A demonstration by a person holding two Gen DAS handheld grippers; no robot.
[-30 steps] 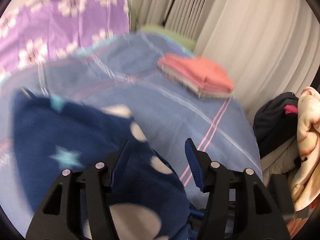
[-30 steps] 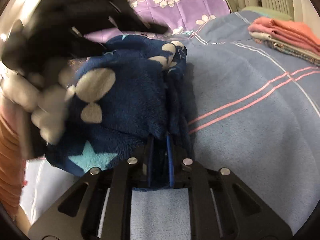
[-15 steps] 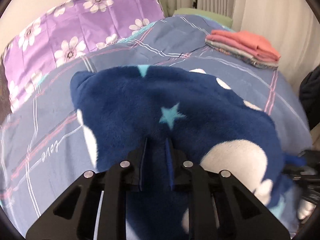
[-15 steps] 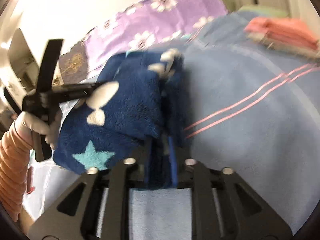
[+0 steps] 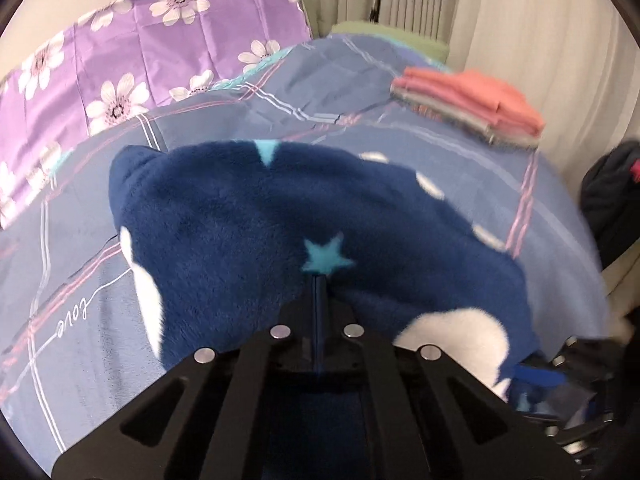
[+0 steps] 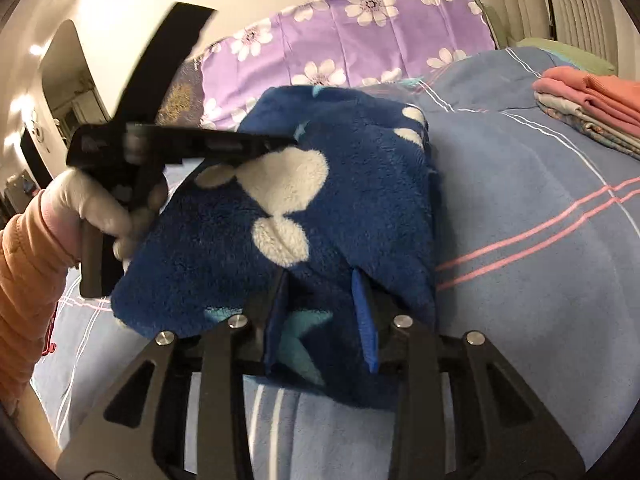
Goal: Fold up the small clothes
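Note:
A dark blue fleece garment (image 5: 248,232) with white spots and turquoise stars lies folded on the blue plaid bedsheet (image 5: 360,92). My left gripper (image 5: 320,280) is shut on the garment's near edge beside a star. The right wrist view shows it (image 6: 288,142) at the fleece's (image 6: 348,200) left side, in a gloved hand (image 6: 92,208). My right gripper (image 6: 320,280) has its jaws opening. A fold of fleece with a turquoise star lies loose between its fingers (image 6: 366,320). Blurred, it also appears in the left wrist view (image 5: 560,380).
A stack of folded pink and grey clothes (image 5: 472,104) (image 6: 592,100) sits at the bed's far right. A purple flowered pillow (image 5: 140,60) lies along the head. A dark bag (image 5: 612,200) and curtains stand beyond the right edge. An orange sleeve (image 6: 24,280) is at left.
My left gripper came down onto the fleece and its jaws closed on the edge. My right gripper's jaws, shut on the fleece before, have parted.

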